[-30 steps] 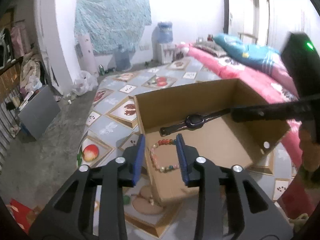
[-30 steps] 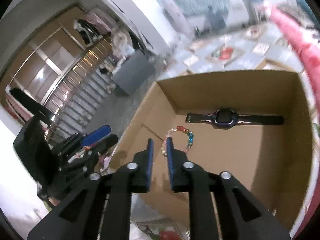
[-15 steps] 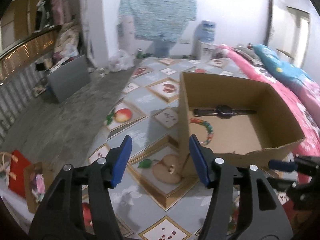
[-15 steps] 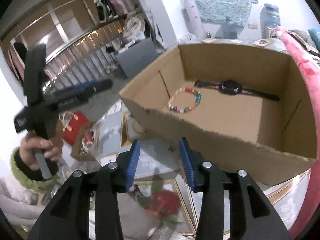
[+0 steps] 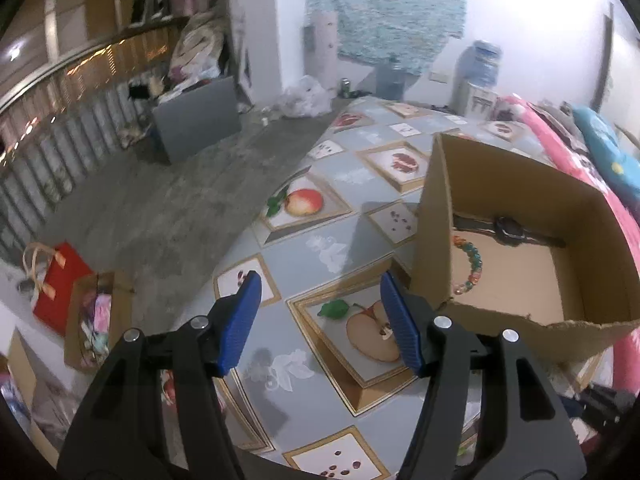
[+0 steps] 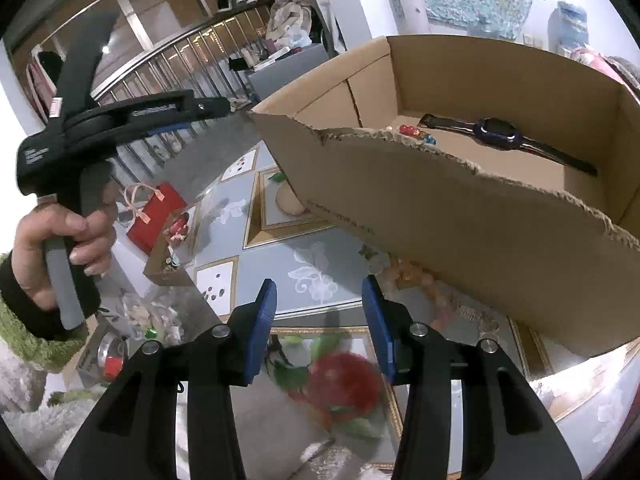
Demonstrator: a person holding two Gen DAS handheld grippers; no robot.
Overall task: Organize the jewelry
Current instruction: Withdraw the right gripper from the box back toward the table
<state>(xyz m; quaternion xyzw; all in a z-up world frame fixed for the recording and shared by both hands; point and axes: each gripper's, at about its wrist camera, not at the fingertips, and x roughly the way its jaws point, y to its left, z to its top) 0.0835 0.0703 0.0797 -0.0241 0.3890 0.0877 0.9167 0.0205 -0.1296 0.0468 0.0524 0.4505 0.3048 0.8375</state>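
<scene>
Left gripper (image 5: pixel 320 312) and right gripper (image 6: pixel 318 316) empty, jaws apart, just been opening, cardboard box (image 6: pixel 460 216) ahead, watch (image 6: pixel 500 136) lying flat inside, strap running crosswise, beaded bracelet (image 5: pixel 472 264) beside it.

No legible text found in either view. The left tool (image 6: pixel 224 109), seen from the right wrist camera, carries pale lettering along its black body and on the block above the grip; both lines are too small and blurred to read. A small white sticker with a reddish mark sits on the upright part of that tool; its content cannot be made out. The near outer wall of the cardboard box (image 6: pixel 460 216) bears a faint dotted line of print, unreadable. No brands, numbers or signs can be read in the left wrist view.
</scene>
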